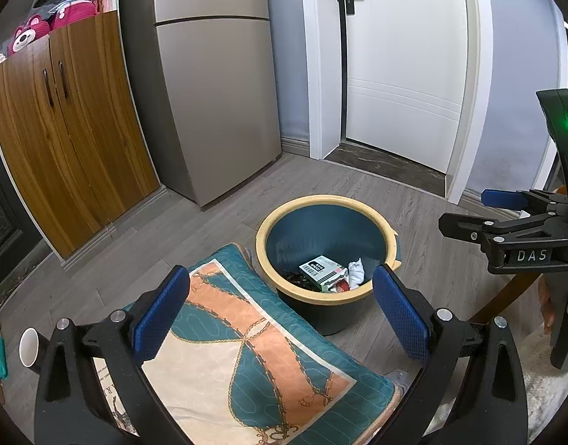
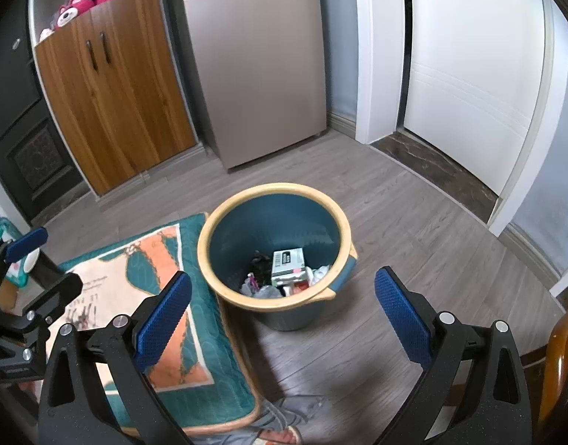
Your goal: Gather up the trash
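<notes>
On the grey wood floor, in my left wrist view, the bin stands just past the far right corner of a patterned cushion, its yellow rim touching or nearly touching the cushion's edge. Trash lies at the bottom of it: a white box, a crumpled white scrap beside it and dark bits I cannot make out. My left gripper is released, blue pads spread wide with nothing between them, hanging over the cushion's far end. My right gripper shows side-on at the right edge, apart from the bin; from here I cannot tell how its jaws stand. Behind are a wooden cabinet, a fridge and a white door. A white cup lies at the left edge.

In my right wrist view, the bin sits centre on the floor, against the cushion's right edge. The box and other litter are inside. My right gripper is released too, pads well apart and empty, the bin between and beyond them. The left gripper shows at the left edge over the cushion.
</notes>
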`<state>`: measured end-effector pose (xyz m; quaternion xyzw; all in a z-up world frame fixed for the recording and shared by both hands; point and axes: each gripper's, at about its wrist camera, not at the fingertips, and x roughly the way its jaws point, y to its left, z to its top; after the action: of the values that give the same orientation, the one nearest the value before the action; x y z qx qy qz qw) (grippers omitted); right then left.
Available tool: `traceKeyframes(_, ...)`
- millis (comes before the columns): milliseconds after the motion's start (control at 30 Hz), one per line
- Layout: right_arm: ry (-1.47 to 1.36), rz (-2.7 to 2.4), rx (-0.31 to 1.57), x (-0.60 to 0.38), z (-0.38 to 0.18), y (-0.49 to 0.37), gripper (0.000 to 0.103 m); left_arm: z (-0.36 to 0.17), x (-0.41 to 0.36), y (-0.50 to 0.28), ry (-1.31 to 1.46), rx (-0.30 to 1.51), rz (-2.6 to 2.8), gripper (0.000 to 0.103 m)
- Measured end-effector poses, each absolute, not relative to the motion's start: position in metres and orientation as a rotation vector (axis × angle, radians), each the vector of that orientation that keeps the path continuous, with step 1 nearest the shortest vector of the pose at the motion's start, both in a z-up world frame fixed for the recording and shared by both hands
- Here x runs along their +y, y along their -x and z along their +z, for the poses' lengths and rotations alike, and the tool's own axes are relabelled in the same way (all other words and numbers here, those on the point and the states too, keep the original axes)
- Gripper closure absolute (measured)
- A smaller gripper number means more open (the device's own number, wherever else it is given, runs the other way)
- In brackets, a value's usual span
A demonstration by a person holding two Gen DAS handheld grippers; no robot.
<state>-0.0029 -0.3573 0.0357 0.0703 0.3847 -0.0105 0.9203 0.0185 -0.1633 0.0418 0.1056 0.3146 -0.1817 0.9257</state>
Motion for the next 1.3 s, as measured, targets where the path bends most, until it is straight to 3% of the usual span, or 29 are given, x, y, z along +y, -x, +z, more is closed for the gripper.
traceKeyframes(1300, -0.058, -0.067, 0.814, -0.354, 0.025, 0.001, 0.005, 0.045, -0.152, -0.009, -0.244, 0.651, -0.35, 0.006)
